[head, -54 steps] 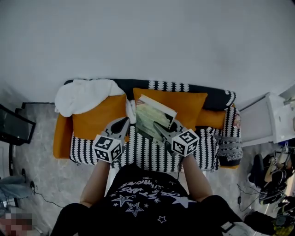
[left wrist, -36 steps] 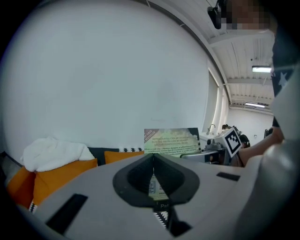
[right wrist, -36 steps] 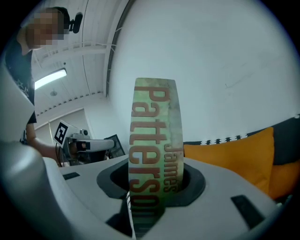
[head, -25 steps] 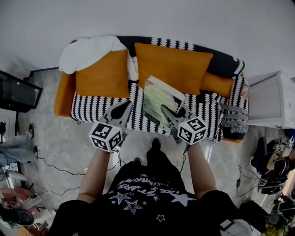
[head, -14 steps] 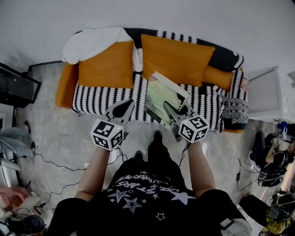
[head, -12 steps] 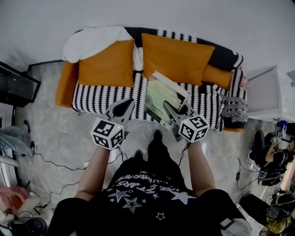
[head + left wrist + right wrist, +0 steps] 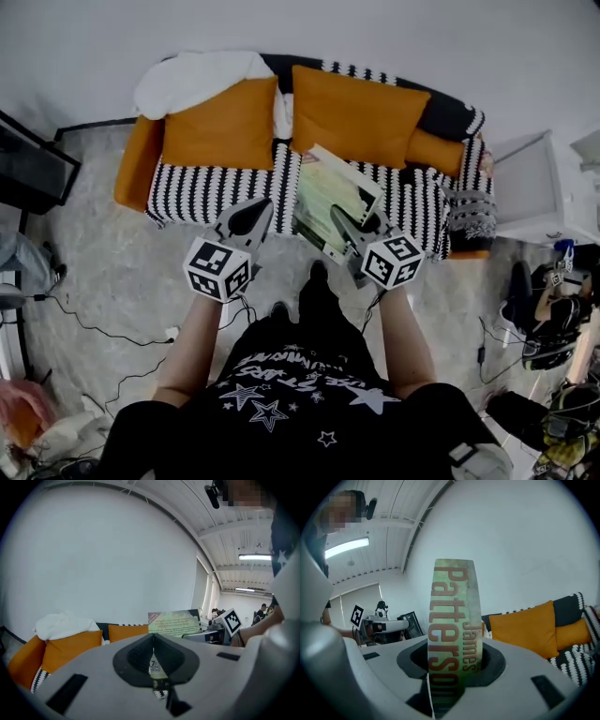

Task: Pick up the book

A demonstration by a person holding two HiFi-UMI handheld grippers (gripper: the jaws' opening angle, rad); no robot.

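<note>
My right tongs (image 7: 343,223) are clamped on the book (image 7: 330,192) near its lower end, in the middle of the head view. The book sticks out past the tips. Its long side runs up the frame, leaning a little right, over the striped sofa (image 7: 211,187). In the right gripper view its spine (image 7: 452,620) stands straight up between the 2 jaws. My left tongs (image 7: 251,216) are squeezed together with nothing in them, just left of the book.
</note>
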